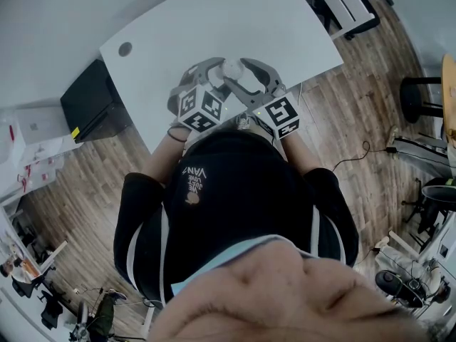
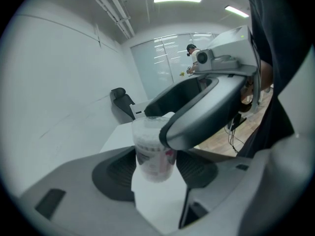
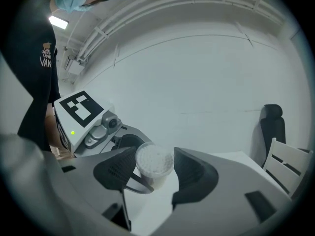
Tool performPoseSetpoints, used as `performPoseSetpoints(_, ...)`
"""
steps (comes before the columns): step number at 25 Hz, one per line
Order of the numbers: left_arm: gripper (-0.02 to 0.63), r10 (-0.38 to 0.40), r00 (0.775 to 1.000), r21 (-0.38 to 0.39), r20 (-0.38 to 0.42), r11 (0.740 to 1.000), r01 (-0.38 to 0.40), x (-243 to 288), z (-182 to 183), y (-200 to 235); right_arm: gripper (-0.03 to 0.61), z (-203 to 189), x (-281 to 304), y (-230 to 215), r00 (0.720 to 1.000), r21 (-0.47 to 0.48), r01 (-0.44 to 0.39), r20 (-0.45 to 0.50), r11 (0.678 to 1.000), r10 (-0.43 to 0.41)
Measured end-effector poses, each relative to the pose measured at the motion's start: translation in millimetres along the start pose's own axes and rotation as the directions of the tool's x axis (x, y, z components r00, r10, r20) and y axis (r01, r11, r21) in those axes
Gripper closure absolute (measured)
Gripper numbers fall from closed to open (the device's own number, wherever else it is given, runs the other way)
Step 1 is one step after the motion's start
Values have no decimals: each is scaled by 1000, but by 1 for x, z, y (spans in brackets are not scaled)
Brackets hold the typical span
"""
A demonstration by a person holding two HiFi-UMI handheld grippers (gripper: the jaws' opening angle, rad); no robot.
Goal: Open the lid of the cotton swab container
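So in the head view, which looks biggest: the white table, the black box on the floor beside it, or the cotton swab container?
1. the white table, by far the largest
2. the black box
3. the cotton swab container, clearly the smallest, only partly in sight

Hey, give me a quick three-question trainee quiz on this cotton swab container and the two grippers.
1. True or false: the clear plastic cotton swab container sits between the left gripper's fingers.
2. Both grippers work above: A the white table top, B a metal sink, C a green tray.
3. Fill in: the right gripper's fingers sit either side of the container's ____ end, where white swab tips show.
Key: 1 true; 2 A; 3 top.
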State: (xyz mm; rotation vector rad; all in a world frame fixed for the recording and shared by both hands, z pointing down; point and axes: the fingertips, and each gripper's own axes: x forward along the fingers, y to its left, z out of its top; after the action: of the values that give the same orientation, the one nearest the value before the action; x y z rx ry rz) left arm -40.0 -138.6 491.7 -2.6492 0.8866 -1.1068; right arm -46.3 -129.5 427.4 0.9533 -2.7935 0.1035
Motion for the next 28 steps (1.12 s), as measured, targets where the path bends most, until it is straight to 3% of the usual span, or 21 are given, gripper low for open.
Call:
performPoseSetpoints(6,356,-4,1000,-37,31,999,5,-3,-2,3,328,7,-2,-4,997,136,-43,67,990,34)
performPoseSetpoints(10,356,-2,999,-53,46,999,5,-4,-1,6,328,11,-1,-6,996,131,-36,84,991,25)
performPoseSetpoints(20,356,12,999,-134,53,991,-4,-7,-12,18,328,26,-18,-37,987,134,71,134,988,-90)
performPoseSetpoints(28,356,23,995,-192,92,981,-4,-11,-6,28,328,15,-31,-72,976,161,176,103,971,-194)
